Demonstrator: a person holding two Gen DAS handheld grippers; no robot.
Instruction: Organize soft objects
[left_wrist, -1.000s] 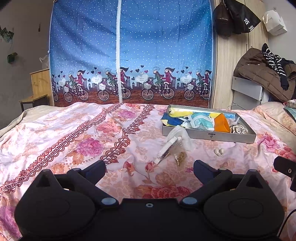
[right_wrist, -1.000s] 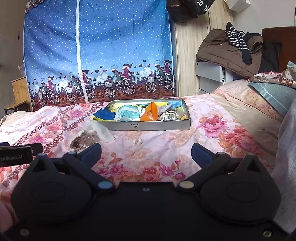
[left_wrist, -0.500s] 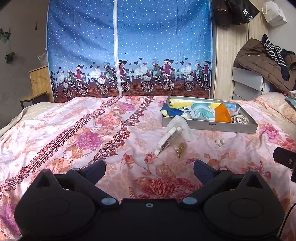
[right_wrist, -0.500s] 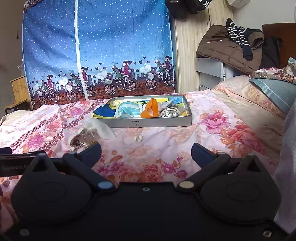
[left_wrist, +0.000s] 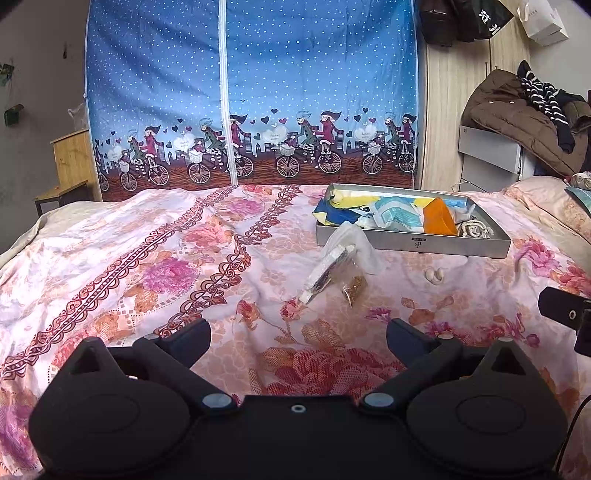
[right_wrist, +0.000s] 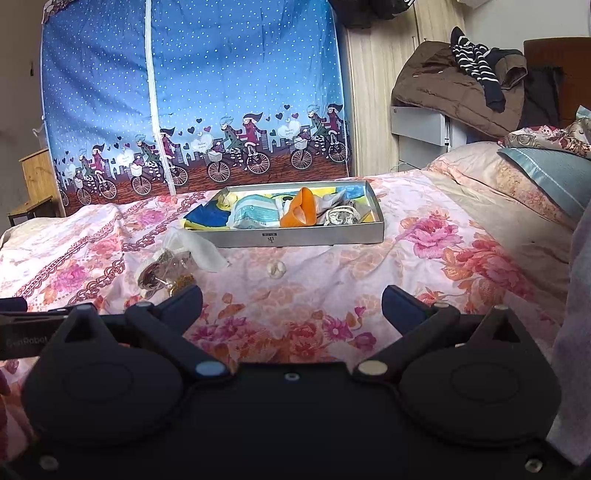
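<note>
A grey shallow box (left_wrist: 413, 243) (right_wrist: 303, 236) lies on the floral bedspread, filled with soft items: a blue-yellow cloth (left_wrist: 332, 214), a pale blue packet (right_wrist: 255, 218), an orange piece (left_wrist: 437, 221) (right_wrist: 299, 212) and a coil of cord (right_wrist: 343, 216). In front of the box lie crumpled clear plastic bags (left_wrist: 340, 262) (right_wrist: 173, 262) and a small white lump (left_wrist: 434, 275) (right_wrist: 277, 270). My left gripper (left_wrist: 298, 334) is open, well short of the bags. My right gripper (right_wrist: 291, 301) is also open, empty, short of the white lump.
A blue fabric wardrobe (left_wrist: 251, 92) stands behind the bed. Clothes are piled on a grey unit (right_wrist: 454, 88) at the back right. Pillows (right_wrist: 546, 177) lie on the right. The other gripper's body (left_wrist: 565, 314) shows at the right edge.
Both views have shifted slightly; the box and bags sit a little lower and closer than a second ago. Both grippers stay open and empty.
</note>
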